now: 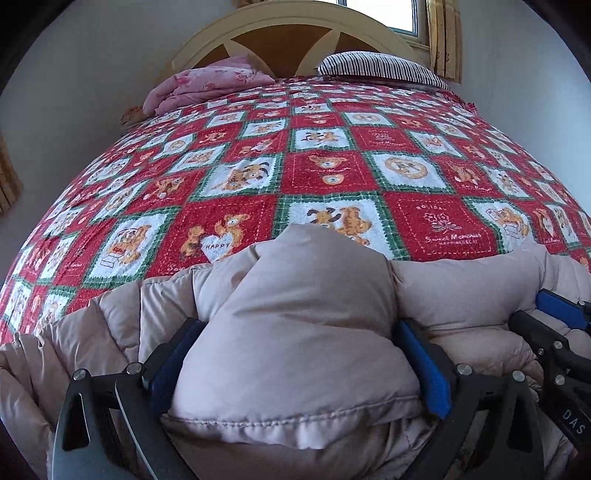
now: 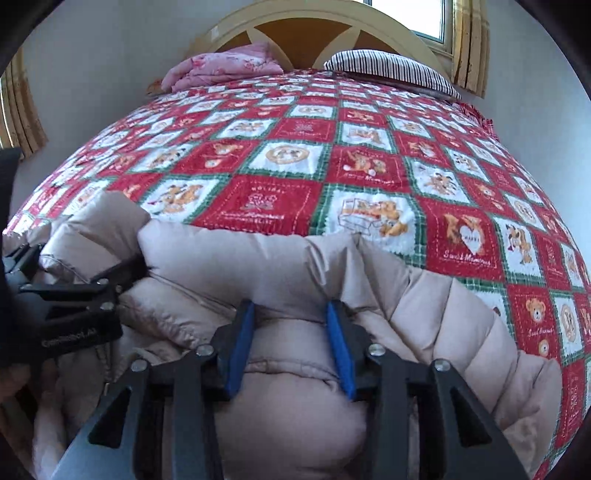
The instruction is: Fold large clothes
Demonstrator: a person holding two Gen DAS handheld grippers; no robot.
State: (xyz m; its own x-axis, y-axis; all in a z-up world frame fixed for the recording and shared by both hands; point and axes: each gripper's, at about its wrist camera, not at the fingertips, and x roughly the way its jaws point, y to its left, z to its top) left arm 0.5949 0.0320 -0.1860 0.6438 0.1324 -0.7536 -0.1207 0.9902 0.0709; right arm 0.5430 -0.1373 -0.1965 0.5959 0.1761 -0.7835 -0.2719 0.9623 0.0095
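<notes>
A beige puffer jacket (image 1: 295, 350) lies bunched on the near part of the bed. In the left wrist view my left gripper (image 1: 299, 325) is shut on a thick puffed fold of it, with the blue pads (image 1: 424, 362) pressing in from both sides. My right gripper (image 2: 290, 306) is shut on a narrower fold of the jacket (image 2: 424, 314), and the fabric bulges above its blue pads (image 2: 240, 343). The two grippers sit side by side: the right gripper (image 1: 546, 321) shows at the right edge of the left view, and the left gripper (image 2: 74, 258) shows at the left of the right view.
The bed wears a red, white and green patchwork bedspread (image 1: 325, 173) with bear pictures. At its head lie a pink folded quilt (image 1: 207, 85) and a striped pillow (image 1: 380, 66) against a cream headboard (image 1: 288, 22). Yellow curtains (image 2: 469, 40) hang by the window.
</notes>
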